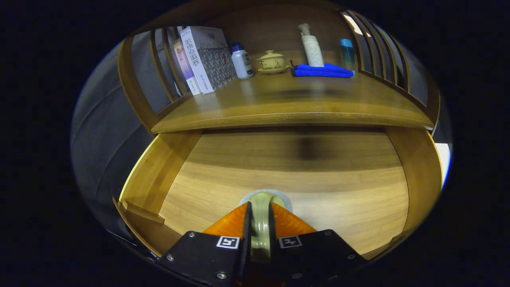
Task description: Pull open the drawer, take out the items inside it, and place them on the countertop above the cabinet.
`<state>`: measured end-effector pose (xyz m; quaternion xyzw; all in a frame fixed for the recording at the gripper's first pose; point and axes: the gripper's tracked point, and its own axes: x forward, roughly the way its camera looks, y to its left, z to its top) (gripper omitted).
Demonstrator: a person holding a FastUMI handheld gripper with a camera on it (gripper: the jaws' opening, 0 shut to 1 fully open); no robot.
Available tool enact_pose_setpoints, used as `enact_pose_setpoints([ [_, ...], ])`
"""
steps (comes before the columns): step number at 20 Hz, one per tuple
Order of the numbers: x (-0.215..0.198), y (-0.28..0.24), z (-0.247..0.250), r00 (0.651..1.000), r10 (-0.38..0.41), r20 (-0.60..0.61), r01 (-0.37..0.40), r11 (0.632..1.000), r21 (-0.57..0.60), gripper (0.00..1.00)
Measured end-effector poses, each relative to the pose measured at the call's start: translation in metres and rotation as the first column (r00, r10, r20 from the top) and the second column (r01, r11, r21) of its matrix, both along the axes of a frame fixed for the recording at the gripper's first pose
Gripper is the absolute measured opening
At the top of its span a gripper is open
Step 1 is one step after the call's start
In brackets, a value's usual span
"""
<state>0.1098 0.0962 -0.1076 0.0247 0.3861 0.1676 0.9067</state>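
Over the drawer [287, 175], hand-held gripper [261, 209] clamps a half-hidden object [261, 223].

open pale wooden drawer [223, 175]: smooth satin grain | brown wooden worktop [287, 105]: polished, slight sheen | claw [260, 213]: glossy orange fingers [229, 225], matt black plastic body, clamping a glazed pale-green ceramic piece [261, 223] | folded blue cloth [322, 70]: soft, matt

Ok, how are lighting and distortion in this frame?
Gripper view: fisheye bends the countertop edge into a curve; a soft dark shadow lies on the drawer floor; the shelf items are sharp; the gripper is shut on a pale round object, blurred up close.
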Motion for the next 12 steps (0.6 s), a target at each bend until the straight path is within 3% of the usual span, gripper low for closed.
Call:
enact_pose_setpoints([
  [5,-0.001,-0.002,0.013,0.996,0.006,0.088,-0.009,0.999,0.038,0.18],
  [12,0.008,-0.013,0.068,0.965,-0.029,0.262,0.008,0.997,0.082,0.18],
])
